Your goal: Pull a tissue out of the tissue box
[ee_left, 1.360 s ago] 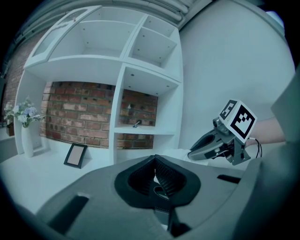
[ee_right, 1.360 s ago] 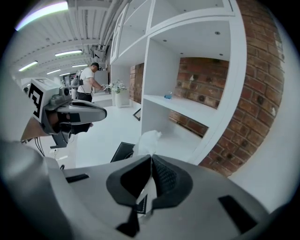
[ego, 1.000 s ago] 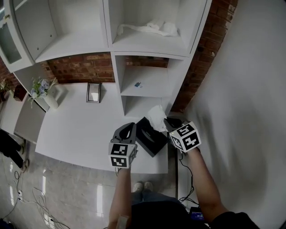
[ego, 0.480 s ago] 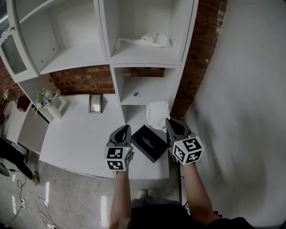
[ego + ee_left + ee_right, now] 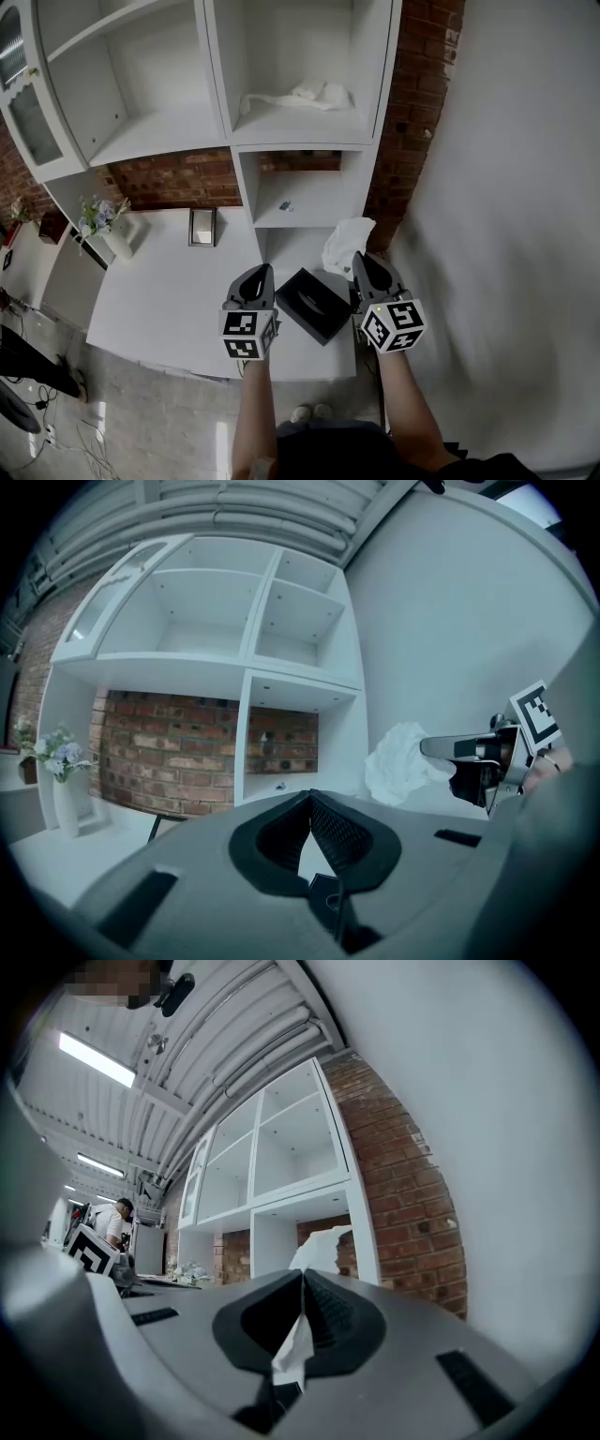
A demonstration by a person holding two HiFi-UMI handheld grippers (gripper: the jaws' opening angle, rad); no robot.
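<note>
A black tissue box (image 5: 313,305) lies on the white table (image 5: 169,300) near its right front corner, between my two grippers. My right gripper (image 5: 360,265) is shut on a white tissue (image 5: 345,246), which hangs free above and behind the box. In the right gripper view the tissue (image 5: 293,1349) is pinched between the pads and sticks out past the tips of the right gripper (image 5: 302,1274). My left gripper (image 5: 253,279) hovers left of the box, shut and with nothing in it. From the left gripper (image 5: 309,799) I see the tissue (image 5: 398,761) held by the right gripper (image 5: 441,748).
A white shelf unit (image 5: 300,202) stands behind the table against a brick wall. Crumpled tissues (image 5: 300,96) lie on an upper shelf. A flower vase (image 5: 105,220) and a small frame (image 5: 202,226) stand at the table's back left. A plain wall closes the right side.
My right gripper has risen with the tissue, which has come out of the box's slot and now hangs free. The left gripper has lifted a little beside the box.
</note>
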